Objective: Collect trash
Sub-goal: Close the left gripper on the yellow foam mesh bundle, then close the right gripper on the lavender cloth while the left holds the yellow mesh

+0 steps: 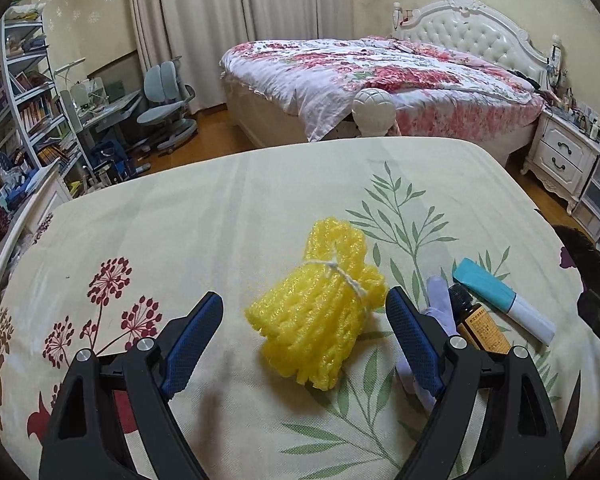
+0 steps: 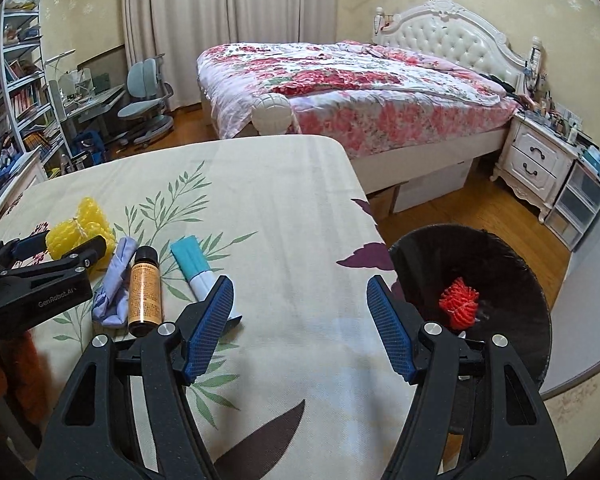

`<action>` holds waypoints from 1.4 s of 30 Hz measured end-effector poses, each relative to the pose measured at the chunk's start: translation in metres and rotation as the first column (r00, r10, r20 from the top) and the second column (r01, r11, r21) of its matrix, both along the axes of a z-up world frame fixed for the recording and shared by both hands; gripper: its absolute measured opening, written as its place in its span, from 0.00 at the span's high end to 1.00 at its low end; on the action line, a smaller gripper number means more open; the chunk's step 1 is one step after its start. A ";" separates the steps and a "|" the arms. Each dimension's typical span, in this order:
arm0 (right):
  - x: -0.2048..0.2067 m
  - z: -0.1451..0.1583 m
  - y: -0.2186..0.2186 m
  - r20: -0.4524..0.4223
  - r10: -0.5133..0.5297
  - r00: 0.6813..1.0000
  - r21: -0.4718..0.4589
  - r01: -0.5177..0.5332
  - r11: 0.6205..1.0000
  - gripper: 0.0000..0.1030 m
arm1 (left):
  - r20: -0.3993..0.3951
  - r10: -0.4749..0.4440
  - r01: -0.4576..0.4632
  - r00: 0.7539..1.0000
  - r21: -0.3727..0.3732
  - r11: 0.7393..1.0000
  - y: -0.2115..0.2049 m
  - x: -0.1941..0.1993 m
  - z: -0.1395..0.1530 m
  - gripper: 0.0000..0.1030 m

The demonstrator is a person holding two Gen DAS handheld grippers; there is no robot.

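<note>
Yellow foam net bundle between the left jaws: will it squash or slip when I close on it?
The yellow foam net bundle looks airy and soft, so it will probably squash and weigh little. Its meshed surface should grip the textured pads rather than slip. The white string around it probably keeps it together.

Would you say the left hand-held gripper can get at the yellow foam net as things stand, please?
Probably yes. The left hand-held gripper is open, with the yellow foam net lying between its fingers on the tablecloth. Nothing covers it; the purple cloth lies outside the far finger.
</note>
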State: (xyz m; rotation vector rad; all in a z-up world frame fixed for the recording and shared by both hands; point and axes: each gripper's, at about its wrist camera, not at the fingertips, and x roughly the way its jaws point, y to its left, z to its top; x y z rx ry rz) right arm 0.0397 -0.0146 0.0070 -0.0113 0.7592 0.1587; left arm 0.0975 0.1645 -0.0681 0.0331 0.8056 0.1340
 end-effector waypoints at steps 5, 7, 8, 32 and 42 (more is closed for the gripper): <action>0.003 -0.003 0.010 -0.012 0.017 1.000 0.000 -0.017 1.000 0.34 | -0.026 -0.041 0.040 0.999 -0.021 0.999 0.002 0.002 -0.003 0.42; 0.002 -0.003 0.014 -0.014 0.024 1.000 0.000 -0.024 1.000 0.34 | -0.039 -0.058 0.057 0.998 -0.022 0.998 0.002 0.002 -0.006 0.47; 0.002 -0.003 0.016 -0.015 0.027 1.000 0.000 -0.027 1.000 0.34 | -0.037 -0.064 0.063 0.997 -0.018 0.998 0.001 0.001 -0.006 0.49; -0.017 0.001 0.116 -0.045 0.260 0.965 0.004 -0.260 0.966 0.54 | 0.003 0.128 -0.128 0.992 0.036 0.991 0.085 -0.068 0.007 0.54; -0.014 -0.004 0.140 -0.060 0.267 0.962 -0.041 -0.269 0.962 0.58 | -0.008 0.171 -0.171 0.985 0.005 0.985 0.109 -0.075 0.001 0.54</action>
